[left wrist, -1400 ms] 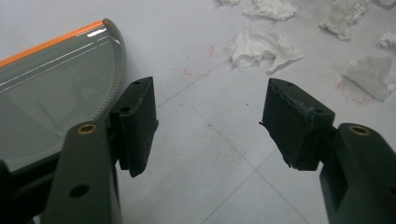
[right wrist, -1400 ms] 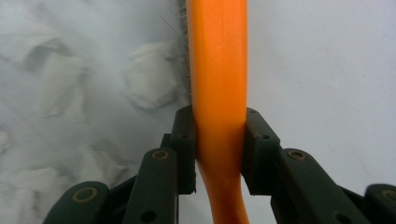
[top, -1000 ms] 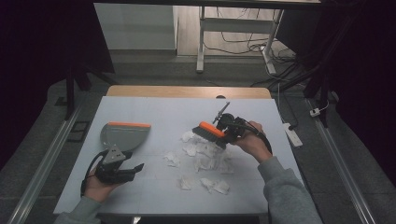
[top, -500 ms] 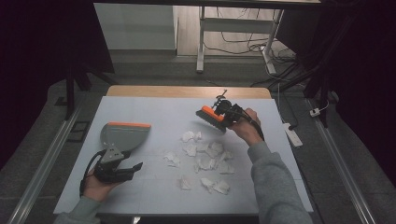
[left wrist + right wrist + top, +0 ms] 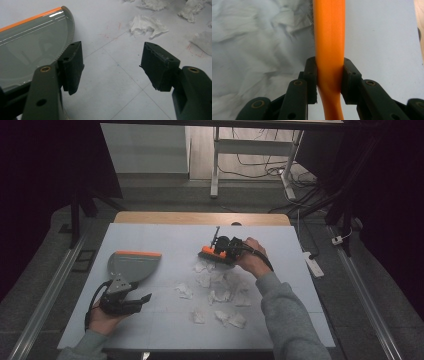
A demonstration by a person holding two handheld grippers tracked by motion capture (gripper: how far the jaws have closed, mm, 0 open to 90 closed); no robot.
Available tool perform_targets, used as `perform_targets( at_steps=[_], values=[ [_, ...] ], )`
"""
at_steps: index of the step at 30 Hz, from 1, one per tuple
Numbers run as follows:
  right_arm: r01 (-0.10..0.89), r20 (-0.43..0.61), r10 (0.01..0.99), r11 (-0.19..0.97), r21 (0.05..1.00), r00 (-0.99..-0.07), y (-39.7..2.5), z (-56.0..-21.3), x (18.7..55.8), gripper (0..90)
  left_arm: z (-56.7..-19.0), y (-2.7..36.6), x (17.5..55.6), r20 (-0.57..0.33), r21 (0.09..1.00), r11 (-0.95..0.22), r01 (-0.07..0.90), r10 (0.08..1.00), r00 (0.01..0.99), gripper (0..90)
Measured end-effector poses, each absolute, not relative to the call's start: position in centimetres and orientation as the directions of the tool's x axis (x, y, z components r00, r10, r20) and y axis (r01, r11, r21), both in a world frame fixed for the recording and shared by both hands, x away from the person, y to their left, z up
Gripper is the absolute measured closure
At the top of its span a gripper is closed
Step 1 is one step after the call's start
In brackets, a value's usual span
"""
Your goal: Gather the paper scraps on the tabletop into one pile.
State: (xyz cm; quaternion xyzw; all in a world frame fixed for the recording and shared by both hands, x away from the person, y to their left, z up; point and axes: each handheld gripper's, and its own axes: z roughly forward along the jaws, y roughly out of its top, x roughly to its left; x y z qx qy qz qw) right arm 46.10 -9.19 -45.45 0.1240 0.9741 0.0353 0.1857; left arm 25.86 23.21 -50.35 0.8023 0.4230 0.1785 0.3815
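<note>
A small brush with an orange back (image 5: 212, 253) rests bristles-down at the far edge of several crumpled white paper scraps (image 5: 220, 295) on the pale table. My right gripper (image 5: 226, 248) is shut on it; in the right gripper view the jaws of that gripper (image 5: 329, 65) pinch the orange handle (image 5: 329, 32), with scraps (image 5: 249, 32) to the left. A grey dustpan with an orange lip (image 5: 132, 264) lies at the left. My left gripper (image 5: 131, 296) sits just behind its handle, open and holding nothing (image 5: 112, 50); the dustpan (image 5: 30, 40) lies beside the left jaw, and a scrap (image 5: 146, 25) is ahead.
The pale mat (image 5: 165, 240) covers the table, with a wooden strip (image 5: 200, 217) along the far edge. A white power strip (image 5: 313, 262) lies on the floor right of the table. Bare mat lies between the dustpan and the scraps.
My right gripper carried the brush from the scrap pile toward the far side, then back left and down to the pile's far edge. The left gripper and dustpan have stayed put.
</note>
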Motion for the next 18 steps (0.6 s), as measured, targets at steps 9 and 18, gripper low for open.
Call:
perform_targets(
  at_steps=[9,18],
  values=[
    [0.115,-0.281,0.143,0.987,0.116,-0.949,-10.1,-45.1,42.2,70.1,-50.4,23.2,25.9,-0.039,0.760,-0.351,0.547,0.816,0.577,35.4],
    [0.226,-0.309,0.314,0.930,0.290,-0.897,-12.5,-42.2,42.1,70.0,-50.4,23.1,25.9,-0.035,0.759,-0.353,0.547,0.818,0.575,35.4]
  ],
)
